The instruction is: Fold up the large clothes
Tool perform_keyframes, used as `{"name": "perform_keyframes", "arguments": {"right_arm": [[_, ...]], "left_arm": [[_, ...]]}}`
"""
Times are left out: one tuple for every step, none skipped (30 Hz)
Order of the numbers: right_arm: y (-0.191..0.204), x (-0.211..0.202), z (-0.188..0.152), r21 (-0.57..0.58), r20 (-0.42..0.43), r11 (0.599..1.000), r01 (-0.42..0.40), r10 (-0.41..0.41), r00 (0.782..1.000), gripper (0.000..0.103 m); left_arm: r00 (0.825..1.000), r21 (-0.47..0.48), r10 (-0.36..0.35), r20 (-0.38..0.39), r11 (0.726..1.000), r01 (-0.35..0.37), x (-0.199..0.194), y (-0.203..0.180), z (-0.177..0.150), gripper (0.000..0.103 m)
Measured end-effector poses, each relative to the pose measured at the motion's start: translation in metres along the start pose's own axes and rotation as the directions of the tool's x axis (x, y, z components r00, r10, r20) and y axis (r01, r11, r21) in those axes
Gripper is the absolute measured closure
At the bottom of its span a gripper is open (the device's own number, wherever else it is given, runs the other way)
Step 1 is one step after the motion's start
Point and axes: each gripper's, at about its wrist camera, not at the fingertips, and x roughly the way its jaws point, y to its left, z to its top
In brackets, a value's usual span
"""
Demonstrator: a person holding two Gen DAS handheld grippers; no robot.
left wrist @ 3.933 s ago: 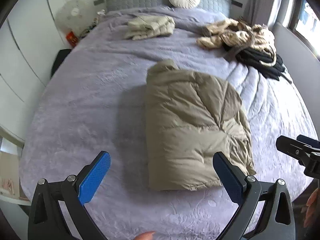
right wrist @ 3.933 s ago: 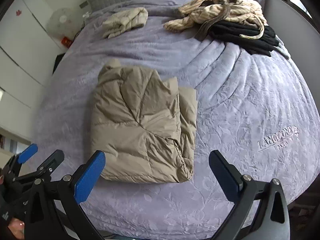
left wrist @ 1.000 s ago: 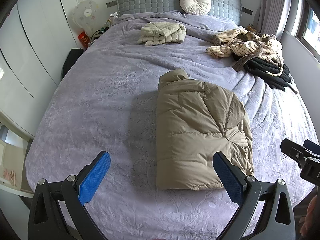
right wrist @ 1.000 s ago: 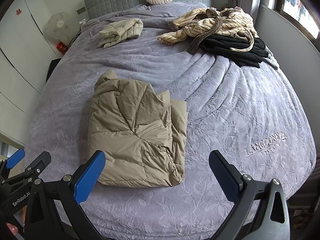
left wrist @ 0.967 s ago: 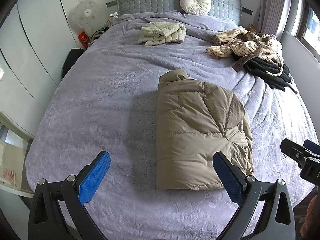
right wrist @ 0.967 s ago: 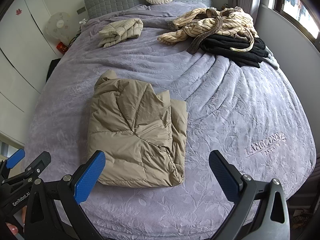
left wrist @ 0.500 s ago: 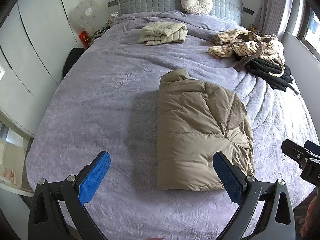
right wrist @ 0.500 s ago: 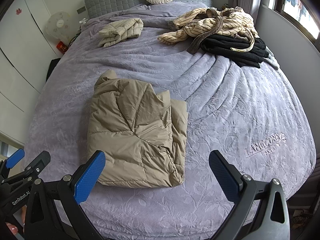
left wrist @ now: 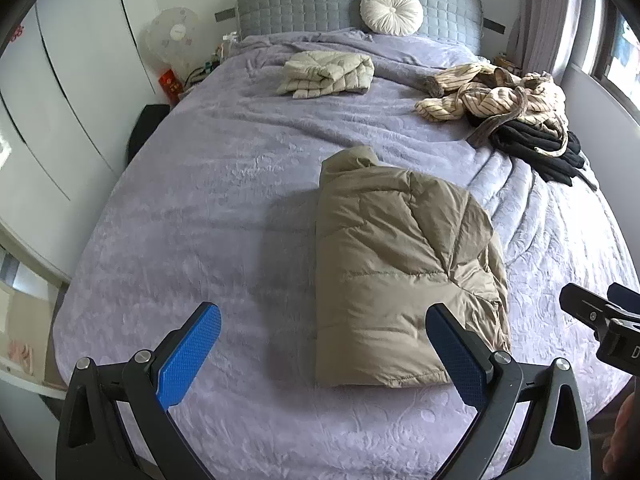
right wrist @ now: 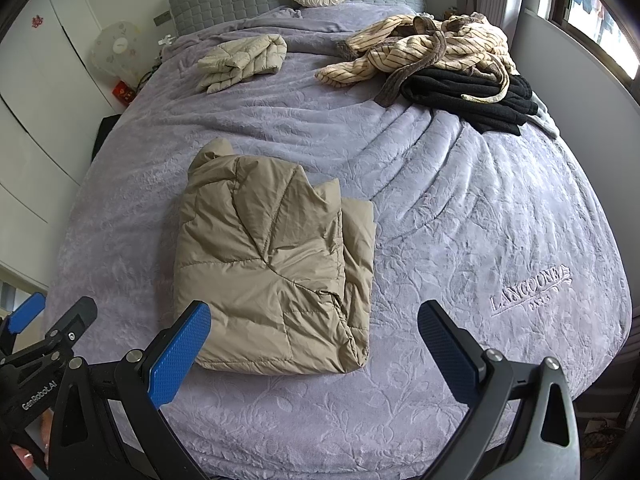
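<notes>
Lying folded into a plump rectangle, the tan puffer jacket (right wrist: 272, 264) sits mid-bed on the lavender bedspread (right wrist: 460, 208), collar end toward the headboard (left wrist: 320, 4), probably squared up for stacking. Both grippers hang above the foot of the bed, the left gripper (left wrist: 324, 354) and right gripper (right wrist: 314, 350) each spread wide with nothing between the pads, touching no cloth. A folded cream quilted jacket (left wrist: 328, 74) rests near the headboard; a striped robe (right wrist: 424, 48) lies heaped over black clothes (right wrist: 472, 98), likely awaiting folding. How many garments that heap holds is unclear.
</notes>
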Motion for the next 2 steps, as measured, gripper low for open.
{"name": "perform_keyframes", "arguments": {"right_arm": [[0.0,-0.0007,-0.0032,0.002,-0.001,1.0,0.0,0.0,1.0,0.0],[-0.0003,-0.0009,-0.0042,0.002,-0.001,1.0,0.001,-0.001,1.0,0.0]], "left_arm": [[1.0,0.003,-0.004,0.0,1.0,0.004,-0.0005,-0.0003,-0.0008,0.0],[1.0,0.003,-0.01,-0.002,1.0,0.01,-0.0006,-0.0002,-0.0011,0.0]]}}
